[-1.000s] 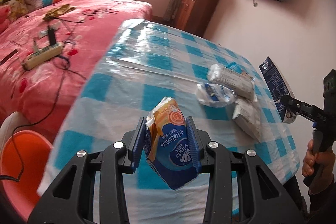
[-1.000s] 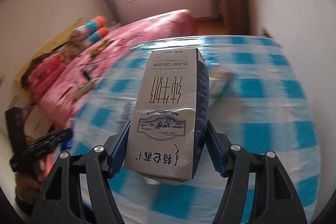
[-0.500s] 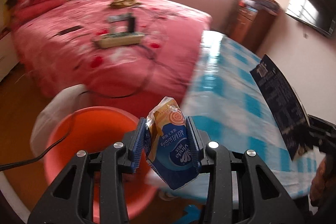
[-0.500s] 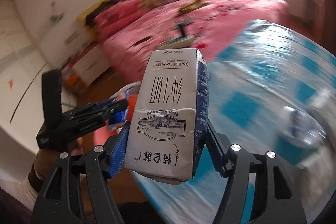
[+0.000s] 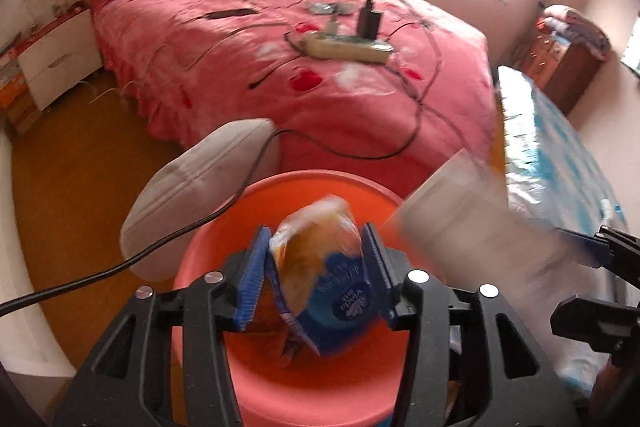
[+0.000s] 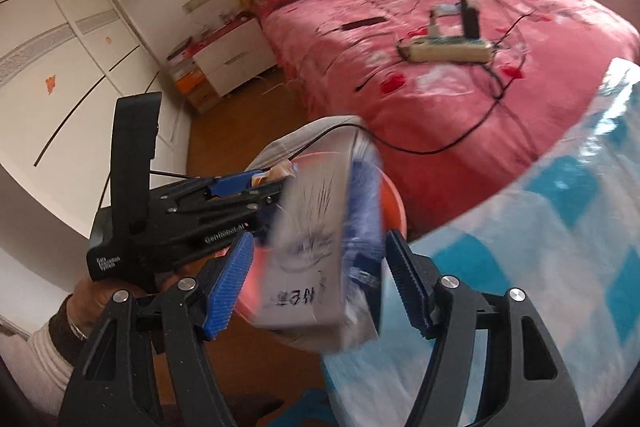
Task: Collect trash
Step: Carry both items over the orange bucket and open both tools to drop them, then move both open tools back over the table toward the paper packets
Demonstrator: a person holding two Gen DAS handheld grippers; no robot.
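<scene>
Left wrist view: the opening left claw brackets a blurred tissue packet over the orange bin; right claw, opening, apparently frees a milk carton.

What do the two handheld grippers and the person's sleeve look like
Both the left gripper and right gripper are matte black plastic frames with triangular cut-outs, silver round bolts and ribbed blue pads lining the jaws. The left one, seen from the side, has a tall black handle and small white lettering on its body. The left hand wears a ring, with a dark cuff over a white sleeve.
</scene>
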